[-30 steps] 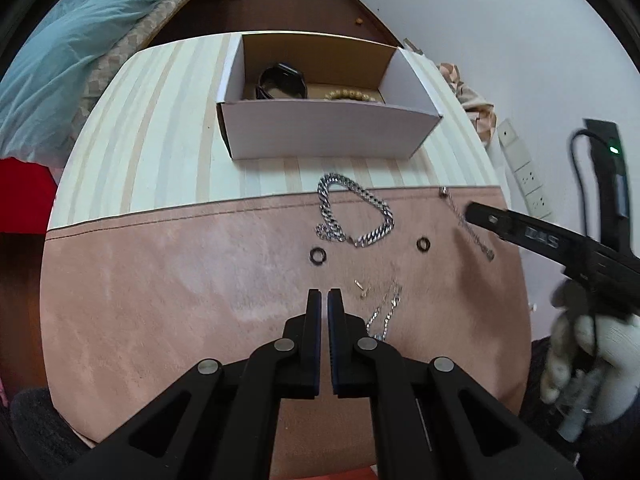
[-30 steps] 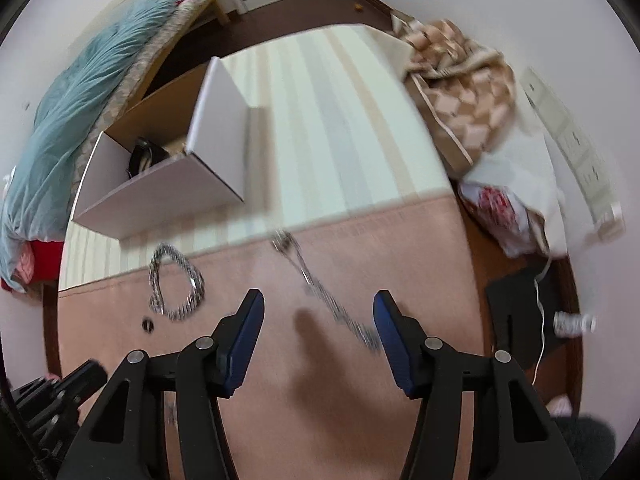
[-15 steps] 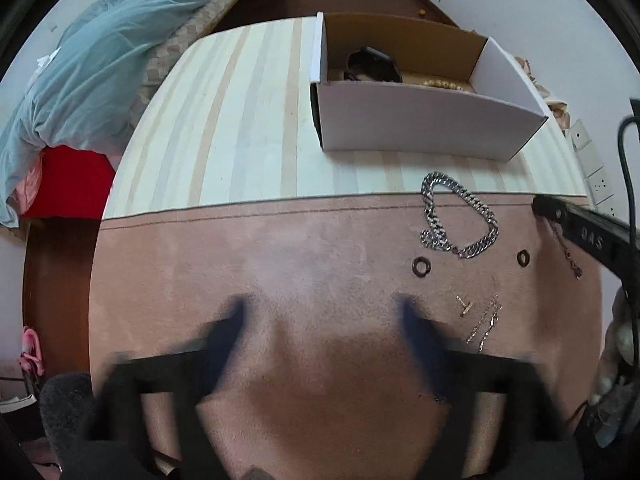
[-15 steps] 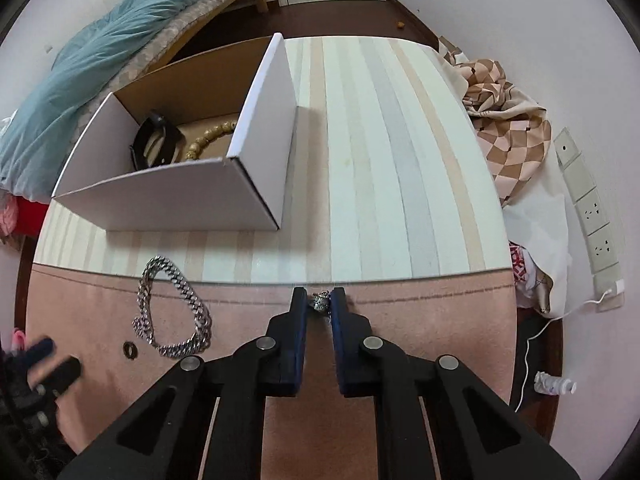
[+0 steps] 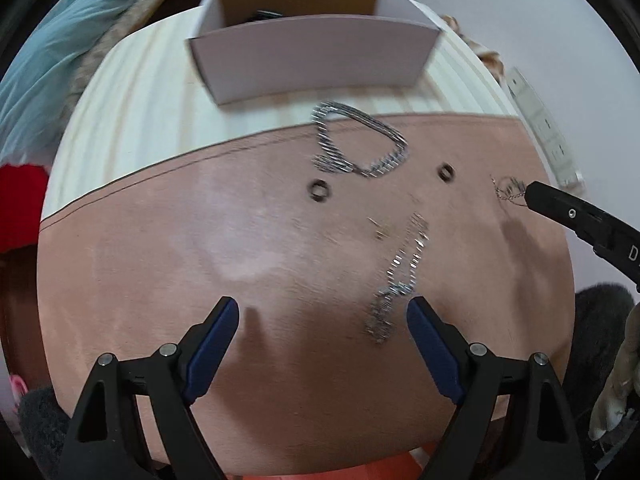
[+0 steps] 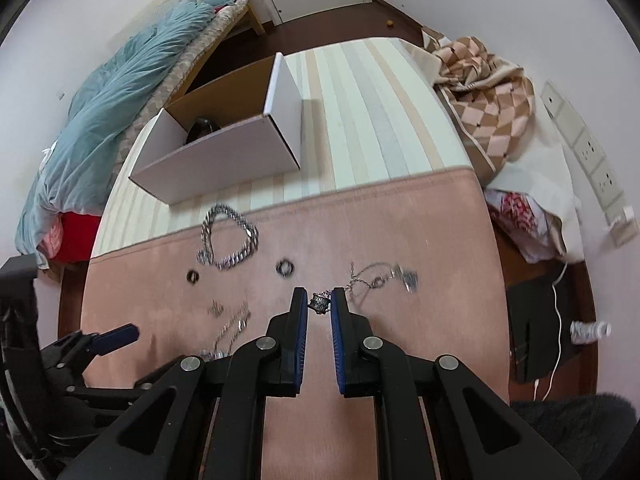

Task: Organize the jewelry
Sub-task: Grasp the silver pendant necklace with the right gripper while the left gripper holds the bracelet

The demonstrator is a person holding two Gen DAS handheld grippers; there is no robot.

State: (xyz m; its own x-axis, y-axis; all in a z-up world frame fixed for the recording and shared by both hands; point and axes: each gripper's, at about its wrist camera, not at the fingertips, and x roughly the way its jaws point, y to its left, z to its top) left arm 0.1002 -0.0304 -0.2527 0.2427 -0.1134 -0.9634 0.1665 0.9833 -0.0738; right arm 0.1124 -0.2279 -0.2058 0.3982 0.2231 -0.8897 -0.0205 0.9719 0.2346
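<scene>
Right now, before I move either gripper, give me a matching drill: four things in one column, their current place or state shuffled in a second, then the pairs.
1. left gripper
2. right gripper
3. thick chain bracelet
4. white box

A. lying loose across the pink mat's edge
B. jaws wide apart above the mat
C. on the striped cloth, a dark item inside
D. pinching a thin chain's pendant

Pairs: 1-B, 2-D, 3-A, 4-C

I see even, soft daylight with faint shadows beneath my left gripper (image 5: 323, 316), motion blur smearing the chunky chain bracelet (image 5: 358, 142) and thin necklace (image 6: 380, 276), and heavy fisheye bending with dark corners.
</scene>
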